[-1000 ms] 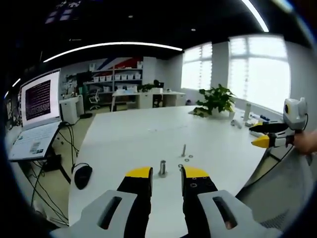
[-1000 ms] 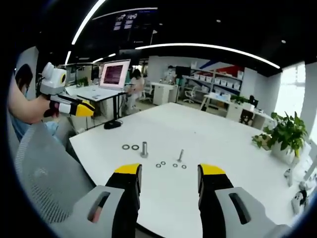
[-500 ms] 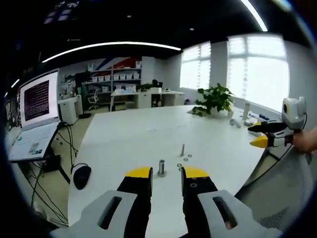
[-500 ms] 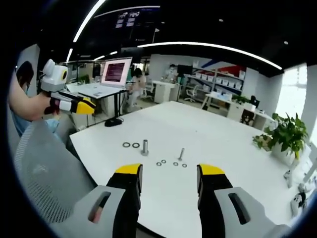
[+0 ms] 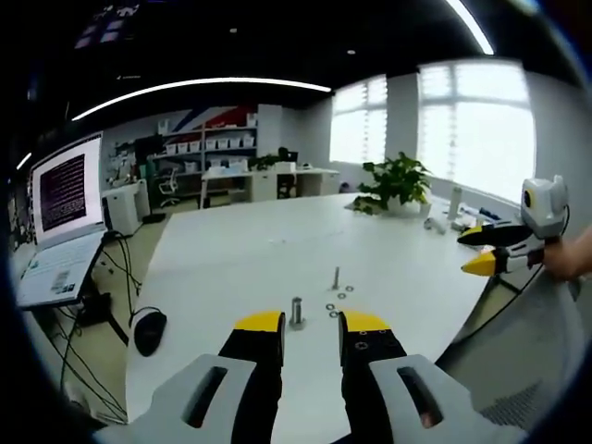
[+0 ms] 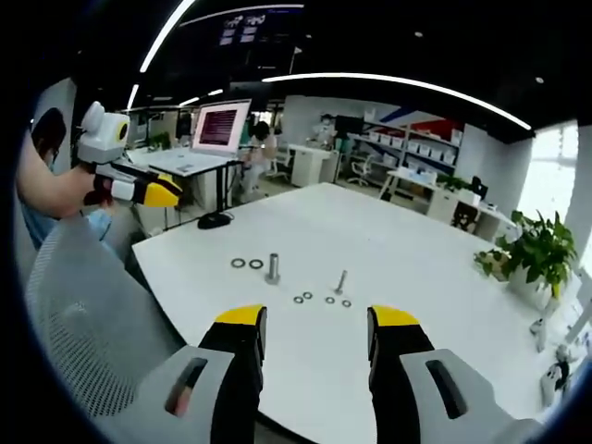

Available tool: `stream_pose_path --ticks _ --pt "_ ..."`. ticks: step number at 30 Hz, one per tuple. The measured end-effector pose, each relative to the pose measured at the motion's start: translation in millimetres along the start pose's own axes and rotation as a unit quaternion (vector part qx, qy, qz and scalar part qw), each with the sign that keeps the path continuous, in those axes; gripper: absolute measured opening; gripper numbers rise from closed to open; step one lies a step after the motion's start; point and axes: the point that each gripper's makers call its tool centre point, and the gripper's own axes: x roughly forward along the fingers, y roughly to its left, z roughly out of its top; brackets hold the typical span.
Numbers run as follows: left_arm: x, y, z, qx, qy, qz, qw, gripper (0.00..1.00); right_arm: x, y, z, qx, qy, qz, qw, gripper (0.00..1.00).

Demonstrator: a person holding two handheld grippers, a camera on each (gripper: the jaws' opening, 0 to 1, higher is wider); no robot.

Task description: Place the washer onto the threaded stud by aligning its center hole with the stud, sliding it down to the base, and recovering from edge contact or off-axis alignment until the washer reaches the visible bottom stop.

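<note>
A thick threaded stud point(image 5: 296, 312) stands upright on the white table point(image 5: 240, 259), just beyond my left gripper point(image 5: 311, 324), which is open and holds nothing. A thinner stud point(image 5: 335, 277) stands farther on, with small washers point(image 5: 340, 296) lying beside it. My right gripper point(image 6: 317, 319) is open and empty, held above the table's near edge. Beyond it are the thick stud point(image 6: 273, 268), two larger washers point(image 6: 247, 264), the thin stud point(image 6: 341, 282) and several small washers point(image 6: 307, 296). The left gripper point(image 6: 139, 190) hangs in a hand at the left; the right gripper point(image 5: 495, 254) shows at the right.
A laptop point(image 5: 55, 240) on a stand and a black mouse point(image 5: 148, 328) sit at the table's left end. A potted plant point(image 5: 393, 185) stands at the far side. A grey mesh chair point(image 6: 83, 324) is beside the table edge. Desks and shelves fill the background.
Both views have shifted slightly with the hands. The studs and washers lie where they were. Both grippers stay open and empty.
</note>
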Motion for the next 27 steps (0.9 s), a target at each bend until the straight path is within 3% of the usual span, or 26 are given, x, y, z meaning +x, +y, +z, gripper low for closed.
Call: stream_pose_path --ticks 27 --pt "0.1 3.0 -5.8 0.003 0.011 0.005 0.9999 0.20 -1.5 1.2 3.0 -0.004 -0.004 -0.004 1.0000 0.45"
